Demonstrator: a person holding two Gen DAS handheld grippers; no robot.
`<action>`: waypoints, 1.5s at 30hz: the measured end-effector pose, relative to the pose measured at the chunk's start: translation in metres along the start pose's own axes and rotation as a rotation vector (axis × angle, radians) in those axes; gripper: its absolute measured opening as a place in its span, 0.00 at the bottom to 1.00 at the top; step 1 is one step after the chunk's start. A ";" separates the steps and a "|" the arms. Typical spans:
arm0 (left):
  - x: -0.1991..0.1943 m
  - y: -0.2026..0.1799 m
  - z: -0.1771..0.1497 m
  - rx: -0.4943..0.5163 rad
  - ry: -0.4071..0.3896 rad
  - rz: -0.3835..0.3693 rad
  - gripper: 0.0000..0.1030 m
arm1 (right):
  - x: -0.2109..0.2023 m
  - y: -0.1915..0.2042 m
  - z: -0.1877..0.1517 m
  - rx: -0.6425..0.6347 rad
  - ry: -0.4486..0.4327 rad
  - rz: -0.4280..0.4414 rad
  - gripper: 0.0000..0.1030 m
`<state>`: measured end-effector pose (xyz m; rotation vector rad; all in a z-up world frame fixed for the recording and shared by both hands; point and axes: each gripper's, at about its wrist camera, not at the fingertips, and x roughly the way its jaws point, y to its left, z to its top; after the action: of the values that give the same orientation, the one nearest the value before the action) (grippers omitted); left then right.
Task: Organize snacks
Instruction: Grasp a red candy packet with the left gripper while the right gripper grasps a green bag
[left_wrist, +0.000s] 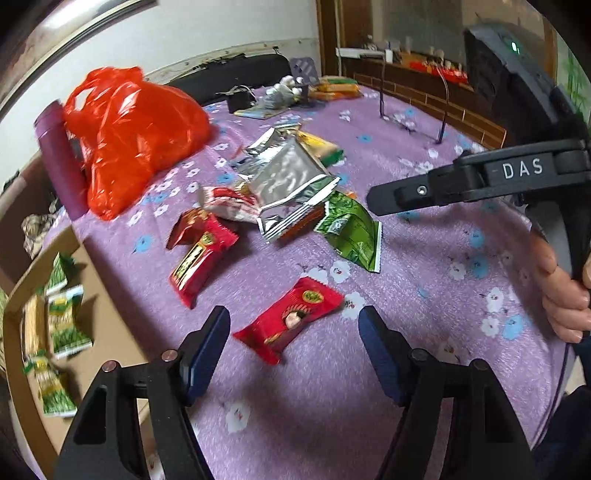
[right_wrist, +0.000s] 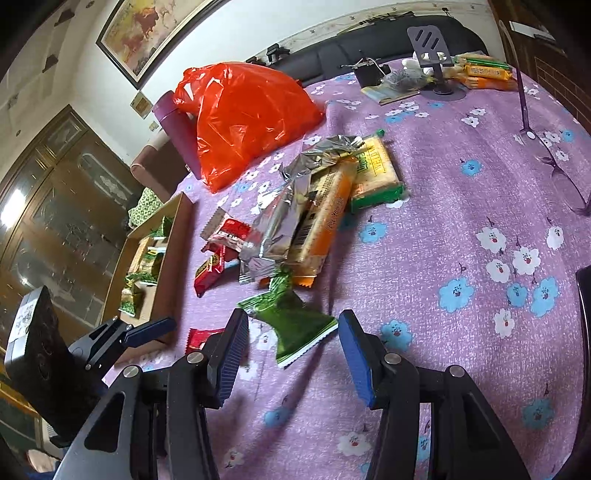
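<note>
While both hand-held grippers hover open, left (left_wrist: 293, 345) over red packet (left_wrist: 291, 319), right (right_wrist: 293, 347) near green packet (right_wrist: 295, 325), cardboard box (left_wrist: 107, 295) at table edge.

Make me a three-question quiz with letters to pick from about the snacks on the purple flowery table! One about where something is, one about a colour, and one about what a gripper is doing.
1. Where are most green snack packets gathered?
A. in the brown cardboard box
B. inside the orange plastic bag
C. under the glasses

2. What colour is the snack packet nearest the left gripper?
A. green
B. red
C. silver

3. How is the right gripper?
A. shut on a packet
B. shut on nothing
C. open, holding nothing

Answers: 1 A, several green packets lie in the box at the table's edge. 2 B, a red wrapper lies just ahead of its fingers. 3 C, its fingers stand apart above the green foil packet.
</note>
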<state>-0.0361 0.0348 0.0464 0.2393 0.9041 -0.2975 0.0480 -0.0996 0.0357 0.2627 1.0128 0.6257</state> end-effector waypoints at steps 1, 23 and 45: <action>0.003 -0.003 0.002 0.005 0.010 0.008 0.62 | 0.001 -0.001 0.000 -0.005 -0.001 -0.004 0.53; 0.018 -0.001 0.001 -0.105 0.059 -0.051 0.18 | 0.041 0.021 -0.002 -0.193 0.039 -0.076 0.42; 0.001 0.006 0.006 -0.226 -0.088 -0.013 0.17 | -0.014 0.019 -0.003 -0.136 -0.167 0.055 0.37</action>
<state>-0.0289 0.0381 0.0500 0.0113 0.8448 -0.2141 0.0335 -0.0934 0.0529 0.2195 0.8016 0.7083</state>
